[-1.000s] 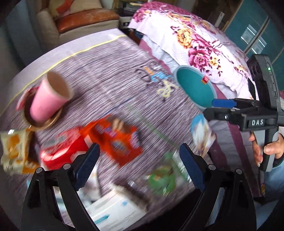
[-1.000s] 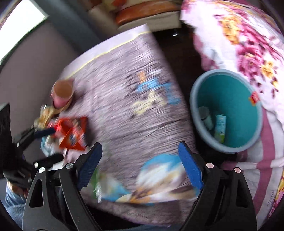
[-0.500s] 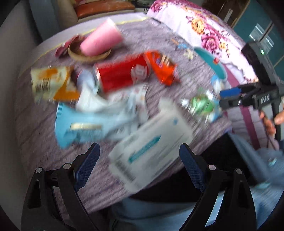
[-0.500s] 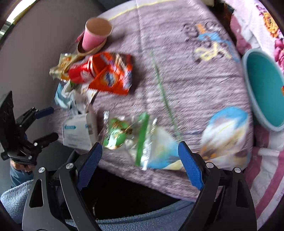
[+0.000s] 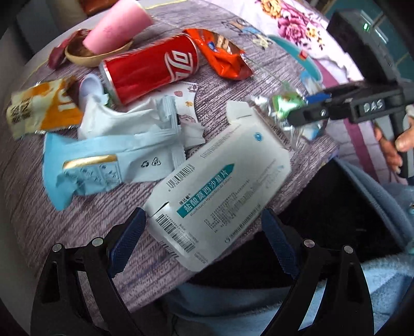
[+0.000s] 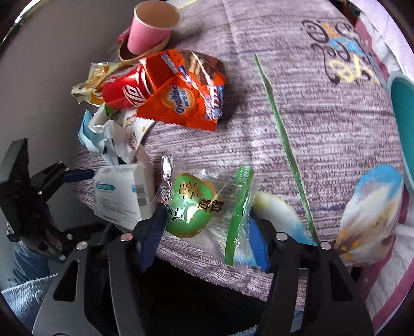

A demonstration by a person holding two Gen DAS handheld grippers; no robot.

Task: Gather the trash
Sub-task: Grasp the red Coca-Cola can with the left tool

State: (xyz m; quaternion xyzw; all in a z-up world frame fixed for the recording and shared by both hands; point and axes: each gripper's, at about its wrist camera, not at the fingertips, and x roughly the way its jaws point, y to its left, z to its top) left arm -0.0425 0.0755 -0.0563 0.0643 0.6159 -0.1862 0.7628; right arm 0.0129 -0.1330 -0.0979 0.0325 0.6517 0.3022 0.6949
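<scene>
Closing its jaws around the green snack wrapper at the table's near edge, the right gripper maybe isn't squeezing yet, the left gripper gapes over the white box, and most trash remains.

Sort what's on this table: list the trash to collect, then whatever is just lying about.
Trash to collect:
- green wrapper
- medicine box
- red can
- orange packet
- pink paper cup
- teal bin, where it goes

Lying about:
- flowered bedspread
- wooden bowl
</scene>
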